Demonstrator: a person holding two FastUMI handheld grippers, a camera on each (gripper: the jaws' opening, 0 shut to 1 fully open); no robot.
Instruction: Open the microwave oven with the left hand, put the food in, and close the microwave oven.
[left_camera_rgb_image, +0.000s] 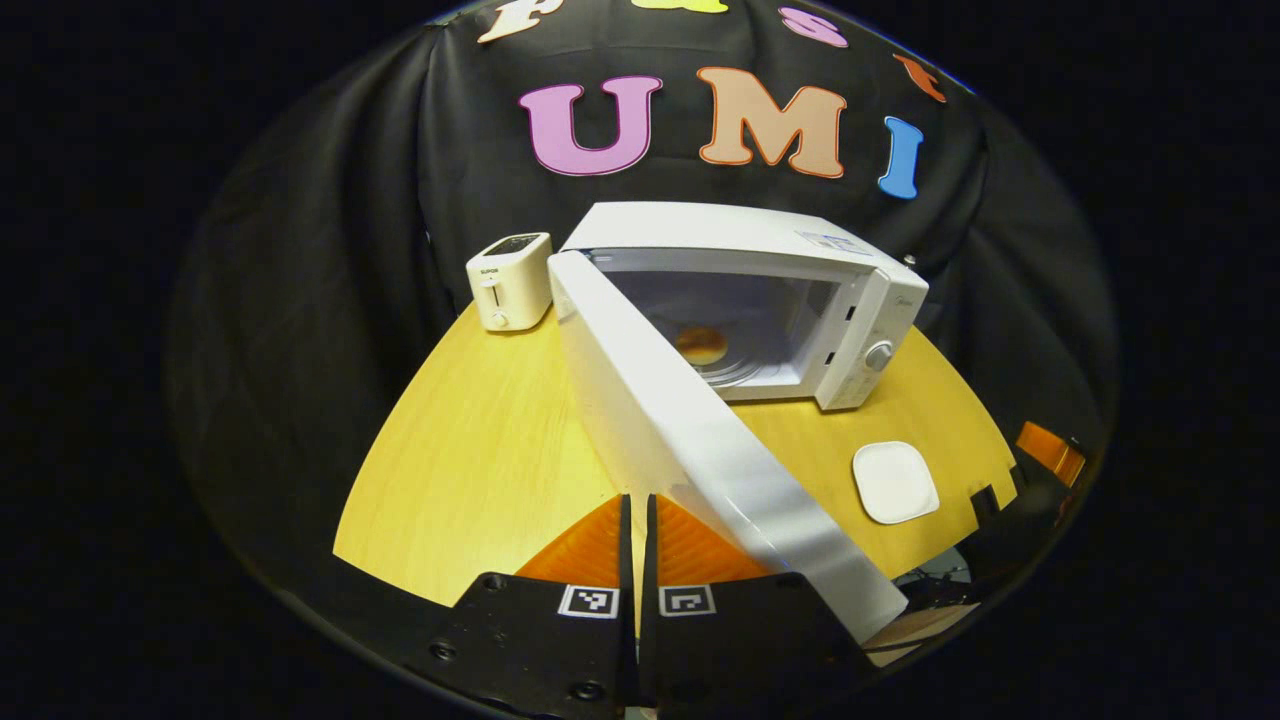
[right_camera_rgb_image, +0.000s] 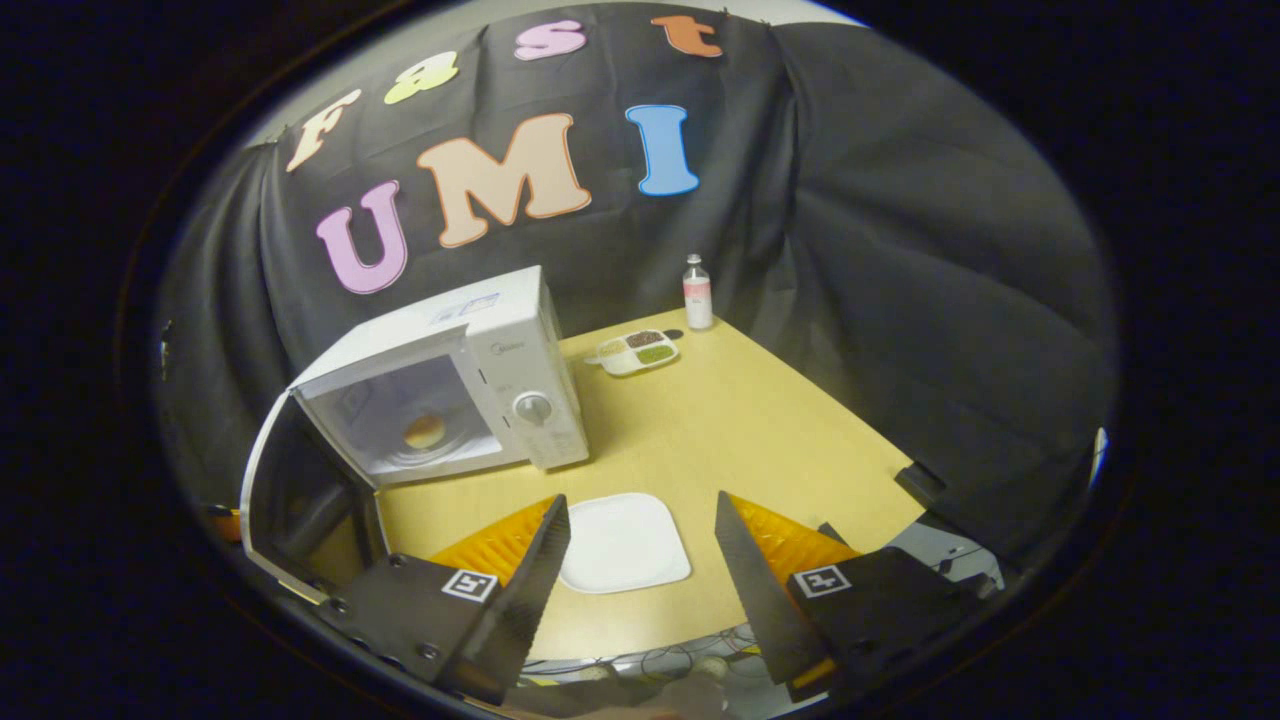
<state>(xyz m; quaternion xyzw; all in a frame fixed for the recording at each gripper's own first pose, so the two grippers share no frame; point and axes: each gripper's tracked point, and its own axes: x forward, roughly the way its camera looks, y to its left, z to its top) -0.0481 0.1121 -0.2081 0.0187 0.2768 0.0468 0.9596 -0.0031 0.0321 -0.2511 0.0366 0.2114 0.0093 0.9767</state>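
The white microwave (left_camera_rgb_image: 720, 235) stands at the back of the wooden table with its door (left_camera_rgb_image: 690, 430) swung wide open toward me. A round golden bun (left_camera_rgb_image: 700, 345) lies on the turntable inside, and the right gripper view shows the bun (right_camera_rgb_image: 425, 431) too. My left gripper (left_camera_rgb_image: 636, 500) is shut with nothing between its fingers, low beside the outer face of the door near its free edge. My right gripper (right_camera_rgb_image: 641, 500) is open above an empty white plate (right_camera_rgb_image: 625, 542) in front of the microwave (right_camera_rgb_image: 520, 340).
A white toaster (left_camera_rgb_image: 510, 282) stands left of the microwave. A small bottle (right_camera_rgb_image: 697, 292) and a divided dish of food (right_camera_rgb_image: 635, 352) sit at the far right corner of the table (right_camera_rgb_image: 760, 430). The open door (right_camera_rgb_image: 300, 500) juts over the table's front left.
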